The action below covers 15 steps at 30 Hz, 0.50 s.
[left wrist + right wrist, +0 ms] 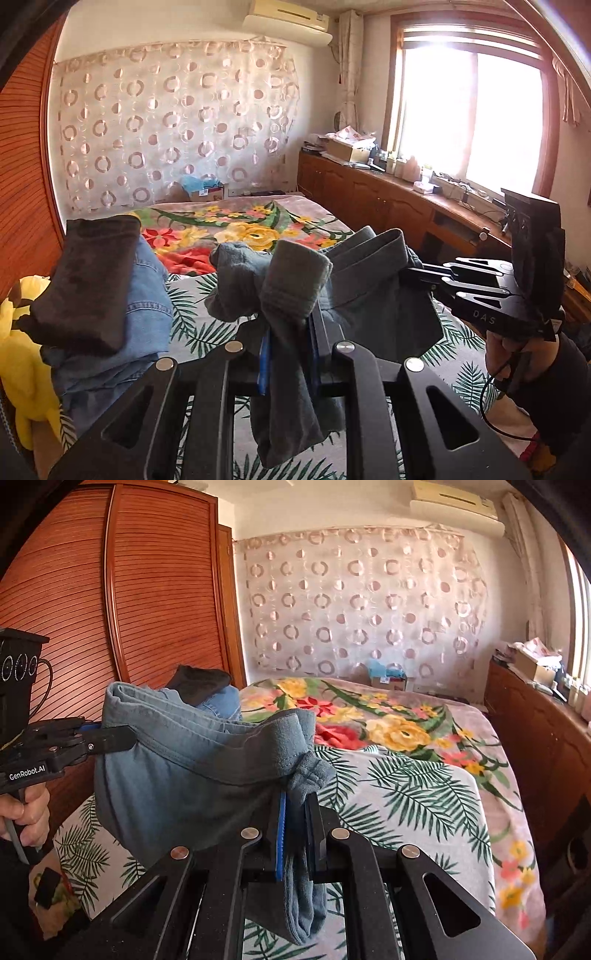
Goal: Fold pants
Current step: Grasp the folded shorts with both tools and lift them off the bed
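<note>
Gripping grey pants aloft, left claw and right claw should keep the waistband taut toward twelve o'clock over the bed.

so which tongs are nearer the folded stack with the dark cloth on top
Left. The folded stack sits just beside the left tongs, which grip the grey-blue pants. The right tongs hold the pants' other end, farther from the stack, beyond the left tongs.
</note>
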Available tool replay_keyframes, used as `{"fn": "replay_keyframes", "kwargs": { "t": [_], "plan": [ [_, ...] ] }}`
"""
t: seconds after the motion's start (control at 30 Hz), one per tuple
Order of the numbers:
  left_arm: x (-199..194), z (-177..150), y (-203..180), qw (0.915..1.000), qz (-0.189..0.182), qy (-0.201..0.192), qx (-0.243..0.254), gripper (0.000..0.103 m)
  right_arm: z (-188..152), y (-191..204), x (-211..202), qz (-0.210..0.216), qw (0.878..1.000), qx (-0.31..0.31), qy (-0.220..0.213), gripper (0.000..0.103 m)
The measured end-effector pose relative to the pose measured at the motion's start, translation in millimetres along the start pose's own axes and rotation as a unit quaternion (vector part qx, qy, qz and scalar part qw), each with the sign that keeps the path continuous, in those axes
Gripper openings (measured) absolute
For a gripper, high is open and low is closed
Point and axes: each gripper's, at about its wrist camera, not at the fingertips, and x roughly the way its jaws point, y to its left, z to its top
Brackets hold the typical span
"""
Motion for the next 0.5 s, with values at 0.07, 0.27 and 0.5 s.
{"fn": "replay_keyframes", "kwargs": {
  "t": [0.07, 0.27, 0.5],
  "plan": [
    [1, 0, 5, 1.0, 0.003, 0.0, -0.002, 0.018, 1, 1, 3, 0.004, 1.0, -0.004, -0.001, 0.008],
    [4, 3, 20, 0.9999, 0.014, -0.001, -0.007, 0.018, 10, -1, 20, 0.013, 1.0, -0.014, -0.002, 0.008],
    [1, 15, 45, 0.9995, 0.023, -0.013, -0.016, 0.018, 32, 2, 43, 0.017, 0.999, -0.045, -0.004, 0.008]
  ]
}}
